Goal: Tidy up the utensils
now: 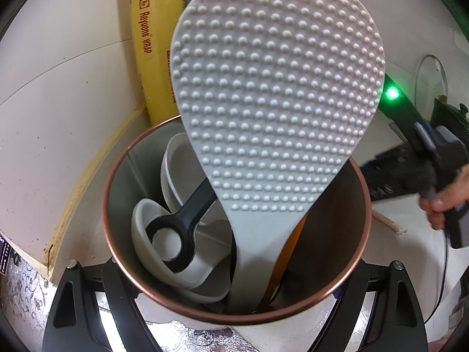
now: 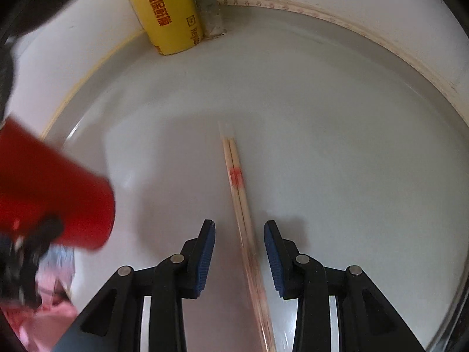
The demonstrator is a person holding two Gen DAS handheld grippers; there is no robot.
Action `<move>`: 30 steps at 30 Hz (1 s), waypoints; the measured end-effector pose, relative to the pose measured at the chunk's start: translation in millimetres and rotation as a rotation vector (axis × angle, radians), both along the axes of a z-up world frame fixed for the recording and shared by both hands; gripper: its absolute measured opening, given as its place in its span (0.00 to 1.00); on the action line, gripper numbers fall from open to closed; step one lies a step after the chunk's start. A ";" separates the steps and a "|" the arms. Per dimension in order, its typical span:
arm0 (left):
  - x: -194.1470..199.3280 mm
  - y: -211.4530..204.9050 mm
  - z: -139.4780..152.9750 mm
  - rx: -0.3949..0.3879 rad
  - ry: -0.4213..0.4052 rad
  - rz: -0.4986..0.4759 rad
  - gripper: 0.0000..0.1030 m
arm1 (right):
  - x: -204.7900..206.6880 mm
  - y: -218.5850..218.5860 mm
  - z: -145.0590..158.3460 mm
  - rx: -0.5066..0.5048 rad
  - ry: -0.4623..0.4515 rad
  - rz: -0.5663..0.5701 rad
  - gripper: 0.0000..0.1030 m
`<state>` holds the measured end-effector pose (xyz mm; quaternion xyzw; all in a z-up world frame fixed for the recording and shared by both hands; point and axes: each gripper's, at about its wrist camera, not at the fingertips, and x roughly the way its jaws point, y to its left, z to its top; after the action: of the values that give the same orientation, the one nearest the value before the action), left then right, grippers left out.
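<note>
In the left wrist view my left gripper [image 1: 234,302] is shut on the utensil holder [image 1: 356,252], a cup with a copper rim. Its fingers press the cup's outer sides. The cup holds a grey dimpled rice paddle [image 1: 275,94], white spoons [image 1: 178,173], a black-handled utensil [image 1: 187,214] and an orange-brown handle [image 1: 288,249]. In the right wrist view a pair of wooden chopsticks [image 2: 239,187] with a red mark lies on the white counter [image 2: 337,146]. My right gripper [image 2: 239,250] is open, with a finger on each side of the chopsticks. The holder shows as a red cup [image 2: 49,187] at the left.
A yellow box of plastic wrap [image 2: 167,8] stands in the back corner against the tiled wall; it also shows in the left wrist view [image 1: 149,41]. A grey pipe [image 2: 206,0] runs beside it. Pink cloth [image 2: 49,316] lies at the lower left. A glass lid [image 1: 432,79] leans far right.
</note>
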<state>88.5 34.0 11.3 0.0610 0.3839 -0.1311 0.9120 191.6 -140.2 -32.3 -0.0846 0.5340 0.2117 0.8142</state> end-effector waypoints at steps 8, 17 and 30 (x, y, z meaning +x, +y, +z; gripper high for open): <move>7.8 9.4 1.3 -0.002 0.002 0.057 0.88 | 34.6 31.8 -0.6 -0.097 -0.046 0.093 0.36; 6.4 4.6 1.0 -0.005 0.004 0.059 0.88 | 50.7 28.4 8.0 -0.083 -0.010 0.080 0.11; 5.1 4.3 -1.0 -0.005 0.003 0.060 0.88 | -58.7 -12.9 118.9 0.184 -0.312 0.036 0.11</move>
<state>93.6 38.3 10.4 0.0470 0.3864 -0.1049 0.9151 132.9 -153.1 86.6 -0.0510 0.3779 0.2584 0.8876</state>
